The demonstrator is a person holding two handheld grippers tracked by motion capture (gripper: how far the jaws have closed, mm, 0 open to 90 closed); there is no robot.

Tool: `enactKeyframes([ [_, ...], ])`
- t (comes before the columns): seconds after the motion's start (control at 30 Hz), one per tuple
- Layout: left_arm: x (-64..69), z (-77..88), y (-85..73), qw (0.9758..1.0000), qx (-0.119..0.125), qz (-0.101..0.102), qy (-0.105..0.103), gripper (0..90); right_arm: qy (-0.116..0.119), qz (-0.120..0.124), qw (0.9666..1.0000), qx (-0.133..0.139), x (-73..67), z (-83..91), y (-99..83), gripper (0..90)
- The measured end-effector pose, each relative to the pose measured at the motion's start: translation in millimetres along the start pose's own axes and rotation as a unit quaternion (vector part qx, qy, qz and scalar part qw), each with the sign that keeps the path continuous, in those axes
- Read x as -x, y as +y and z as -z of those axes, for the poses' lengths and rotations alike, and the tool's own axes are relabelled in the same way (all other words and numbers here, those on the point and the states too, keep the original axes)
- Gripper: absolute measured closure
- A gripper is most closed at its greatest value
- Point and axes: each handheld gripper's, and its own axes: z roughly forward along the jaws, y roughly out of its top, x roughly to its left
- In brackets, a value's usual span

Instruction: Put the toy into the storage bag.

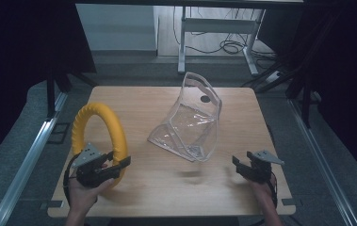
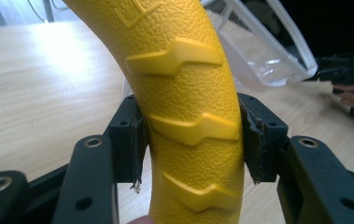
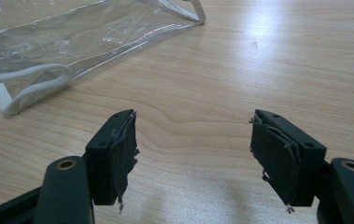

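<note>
- Beyond your wooden table [image 1: 166, 188] the floor is grey, with a desk frame [image 1: 216, 28] and loose cables [image 1: 228, 47] at the back and dark curtains on both sides.
- Near the middle of the table stands a clear plastic bag [image 1: 190, 122], its white-edged handles rising at the far side; it sits between your two hands, apart from both, and nothing else lies on the wood between it and them.
- Your left gripper [image 1: 112, 165] is clamped on a yellow ring [image 1: 98, 136] at the table's left side; in the left gripper view both pads press its sides, so the jaws are closed as far as the ring [image 2: 188, 116] allows.
- That ring stands on edge, upright, its grip point at the bottom nearest you and its open face turned roughly toward the bag; raised zigzag ridges run across its textured skin.
- Your right gripper [image 1: 243, 165] sits near the right front corner; its jaws stand wide apart with bare wood between them, holding nothing.
</note>
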Motion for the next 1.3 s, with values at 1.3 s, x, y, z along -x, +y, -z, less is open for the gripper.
enactKeyframes([
  [1.3,0.3,-10.6,41.5,0.9919,0.102,0.022,-0.073,48.2,0.020,-0.002,0.9998,0.001,-4.3,-0.5,2.0,32.0],
])
